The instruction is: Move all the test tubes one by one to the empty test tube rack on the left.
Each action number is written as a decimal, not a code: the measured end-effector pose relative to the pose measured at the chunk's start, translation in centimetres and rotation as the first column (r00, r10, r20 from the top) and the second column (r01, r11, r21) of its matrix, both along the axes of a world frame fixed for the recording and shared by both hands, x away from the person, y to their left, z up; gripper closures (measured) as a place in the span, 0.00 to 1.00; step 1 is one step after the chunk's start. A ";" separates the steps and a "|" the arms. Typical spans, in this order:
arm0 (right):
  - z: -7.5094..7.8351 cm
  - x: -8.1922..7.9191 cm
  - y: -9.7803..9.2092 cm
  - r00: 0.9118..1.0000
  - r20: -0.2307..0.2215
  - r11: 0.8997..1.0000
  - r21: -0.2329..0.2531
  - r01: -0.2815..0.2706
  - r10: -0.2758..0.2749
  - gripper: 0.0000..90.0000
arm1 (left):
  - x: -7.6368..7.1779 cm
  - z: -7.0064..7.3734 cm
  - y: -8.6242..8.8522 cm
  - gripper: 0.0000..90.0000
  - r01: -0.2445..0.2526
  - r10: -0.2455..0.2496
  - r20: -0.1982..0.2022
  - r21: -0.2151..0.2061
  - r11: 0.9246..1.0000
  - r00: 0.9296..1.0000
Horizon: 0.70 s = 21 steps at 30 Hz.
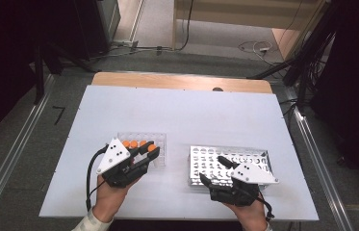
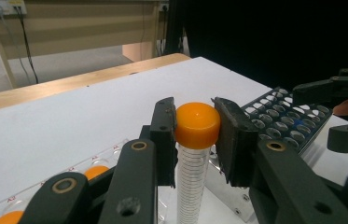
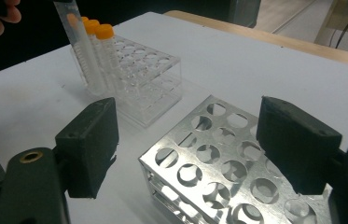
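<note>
The left tool is pinching the orange cap of a tube, one jaw on each side of the cap, with the tube's clear, graduated body hanging straight down between them. In the high view the left tool sits over the near right corner of the clear rack, where more orange-capped tubes stand in a row. The tube's long axis is upright, and it looks partly raised out of its hole, though the foot is hidden.

The right tool is spread wide and holds nothing; its jaws hang over the near corner of the metal rack. In the high view that metal rack lies at about three o'clock from the held tube, a short way across the white counter, with its holes all apparently free.

The coming move likely turns on that sideways gap: the tube would need lifting clear, travelling toward three o'clock, and staying vertical to drop into a hole. The left hand carries it; the right tool is nearer the metal rack.
</note>
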State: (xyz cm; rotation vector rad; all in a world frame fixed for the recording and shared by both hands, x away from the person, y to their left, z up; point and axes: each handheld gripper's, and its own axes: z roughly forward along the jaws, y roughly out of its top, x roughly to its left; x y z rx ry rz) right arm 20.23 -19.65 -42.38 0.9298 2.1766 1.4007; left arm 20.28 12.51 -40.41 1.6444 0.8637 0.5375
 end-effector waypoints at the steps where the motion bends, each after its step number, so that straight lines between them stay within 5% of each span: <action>1: 0.0 0.0 -0.1 1.000 0.002 1.000 0.001 0.002 -0.002 0.22 | 0.0 0.0 0.0 0.78 -0.002 0.002 0.000 -0.002 1.000 1.000; 21: -0.6 -0.2 -4.0 0.995 -0.013 0.995 0.005 0.096 -0.096 0.22 | 1.6 0.5 0.4 0.78 -0.041 0.041 0.000 -0.001 0.999 0.999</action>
